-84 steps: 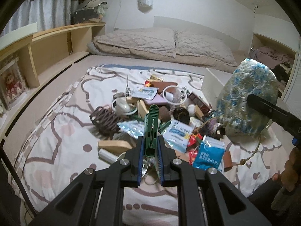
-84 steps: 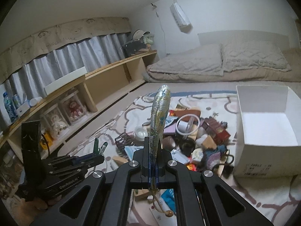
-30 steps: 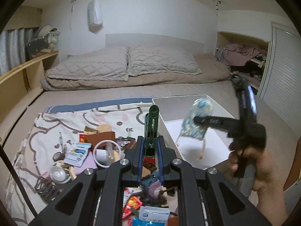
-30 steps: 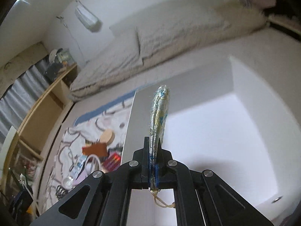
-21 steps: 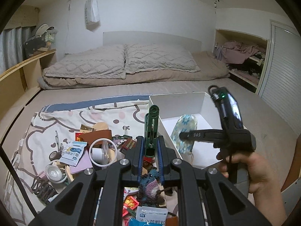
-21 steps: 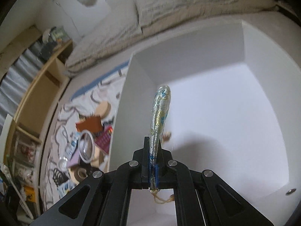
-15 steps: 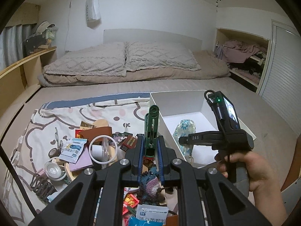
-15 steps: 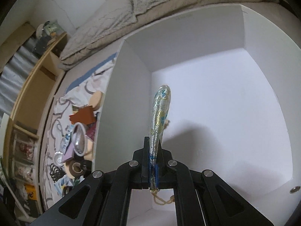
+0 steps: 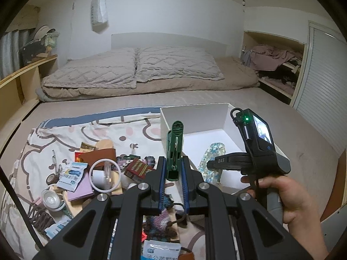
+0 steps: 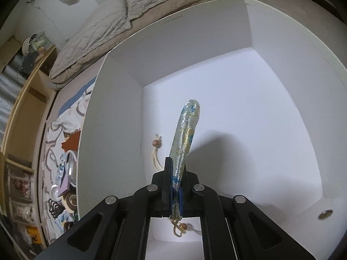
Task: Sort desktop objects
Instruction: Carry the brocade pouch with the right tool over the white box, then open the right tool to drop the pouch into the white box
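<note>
My right gripper [image 10: 174,177] is lowered inside the white box [image 10: 112,112] and still pinches the blue-and-gold brocade pouch [image 10: 184,134]; the jaws look slightly parted. The pouch tilts to the right, and its beaded cord [image 10: 156,145] rests on the box floor. In the left wrist view the right gripper [image 9: 209,165] holds the pouch [image 9: 213,153] over the box [image 9: 195,117]. My left gripper [image 9: 173,169] is shut on a green clothes peg [image 9: 175,149], above the clutter next to the box's left wall.
A pile of small items lies on the patterned sheet [image 9: 65,130]: a white ring [image 9: 105,178], a red packet [image 9: 138,169], blue sachets [image 9: 71,175], a brown wallet [image 9: 99,155], a knitted piece [image 9: 160,218]. Pillows [image 9: 134,69] lie beyond. Wooden shelves [image 10: 23,99] stand left.
My right gripper has come down deeper into the white box with the pouch, whose cord now touches the floor. The jaws have eased apart a little. My left gripper has barely moved.
</note>
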Tool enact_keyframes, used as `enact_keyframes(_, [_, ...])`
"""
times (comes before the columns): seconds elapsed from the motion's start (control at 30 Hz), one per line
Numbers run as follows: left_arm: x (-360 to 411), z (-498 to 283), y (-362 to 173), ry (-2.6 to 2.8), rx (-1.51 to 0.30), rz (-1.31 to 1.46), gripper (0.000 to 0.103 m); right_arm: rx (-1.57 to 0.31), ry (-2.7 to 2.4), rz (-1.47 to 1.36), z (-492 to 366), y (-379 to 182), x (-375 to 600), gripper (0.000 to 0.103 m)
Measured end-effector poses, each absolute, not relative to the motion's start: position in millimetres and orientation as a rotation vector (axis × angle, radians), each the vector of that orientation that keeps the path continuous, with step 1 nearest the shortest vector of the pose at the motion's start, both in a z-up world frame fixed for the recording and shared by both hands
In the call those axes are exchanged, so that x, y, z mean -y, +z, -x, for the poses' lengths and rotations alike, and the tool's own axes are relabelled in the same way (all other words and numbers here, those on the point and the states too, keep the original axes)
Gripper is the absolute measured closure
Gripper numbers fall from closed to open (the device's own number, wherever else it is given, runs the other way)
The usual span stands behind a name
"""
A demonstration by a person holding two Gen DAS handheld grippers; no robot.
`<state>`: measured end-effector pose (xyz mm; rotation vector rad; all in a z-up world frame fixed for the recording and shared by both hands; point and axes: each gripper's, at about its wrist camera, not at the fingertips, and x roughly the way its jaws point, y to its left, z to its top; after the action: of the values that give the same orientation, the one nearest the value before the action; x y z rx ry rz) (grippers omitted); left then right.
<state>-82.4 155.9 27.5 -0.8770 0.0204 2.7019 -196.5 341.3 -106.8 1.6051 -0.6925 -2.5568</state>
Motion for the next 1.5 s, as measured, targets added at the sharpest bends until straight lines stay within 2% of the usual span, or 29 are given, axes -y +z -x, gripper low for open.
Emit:
enact_keyframes(0.1, [-160.8,82.8,27.3,2.697,-0.028,0.875,0.089,0.701,-2.560,-1.607,196.9,-108.3,-346.8,0.098])
enact_keyframes(0.13, [-162.4,83.1,27.0,2.695,-0.030,0.876,0.089,0.705,-2.562,-1.605,196.9,-108.2,-347.8,0.093])
enact_keyframes(0.17, [-162.9,83.6,26.6,2.694,-0.032,0.876,0.089,0.709,-2.567,-1.601,196.6,-107.8,-349.7,0.077])
enact_keyframes(0.2, [-164.0,83.6,26.5,2.694,-0.035,0.876,0.089,0.710,-2.571,-1.598,196.4,-107.4,-351.3,0.068])
enact_keyframes(0.23, [-164.7,83.9,26.2,2.694,-0.038,0.876,0.089,0.710,-2.575,-1.594,196.0,-106.6,-352.4,0.050])
enact_keyframes(0.27, [-165.2,84.2,26.0,2.694,-0.040,0.877,0.089,0.704,-2.577,-1.585,195.4,-105.2,-352.5,0.048])
enact_keyframes(0.73, [-178.6,90.4,24.3,2.672,-0.045,0.884,0.089,0.676,-2.685,-1.546,180.8,-91.2,-372.6,0.047])
enact_keyframes(0.8, [-182.0,91.7,23.6,2.664,-0.040,0.888,0.089,0.678,-2.708,-1.518,177.2,-85.7,-375.3,0.043])
enact_keyframes(0.83, [-183.6,92.5,22.9,2.658,-0.036,0.892,0.089,0.681,-2.716,-1.500,175.7,-82.7,-376.6,0.034])
enact_keyframes(0.87, [-185.1,93.4,22.2,2.653,-0.033,0.896,0.089,0.678,-2.724,-1.479,173.8,-78.9,-377.2,0.030])
enact_keyframes(1.03, [-193.0,99.6,18.0,2.627,-0.022,0.913,0.089,0.713,-2.748,-1.375,165.0,-62.9,-382.8,0.030])
enact_keyframes(1.27, [-210.2,115.0,10.8,2.574,0.016,0.961,0.089,0.904,-2.752,-1.174,145.4,-44.4,-402.0,0.029])
enact_keyframes(1.3, [-213.7,116.0,10.2,2.571,0.012,0.963,0.089,0.914,-2.753,-1.156,143.2,-43.1,-403.1,0.029])
enact_keyframes(1.37, [-220.6,120.0,8.0,2.565,-0.002,0.967,0.089,0.923,-2.764,-1.129,139.8,-40.3,-404.5,0.020])
enact_keyframes(1.5, [-233.4,130.2,0.5,2.543,-0.010,0.995,0.089,0.970,-2.774,-1.057,131.2,-38.6,-408.2,0.020])
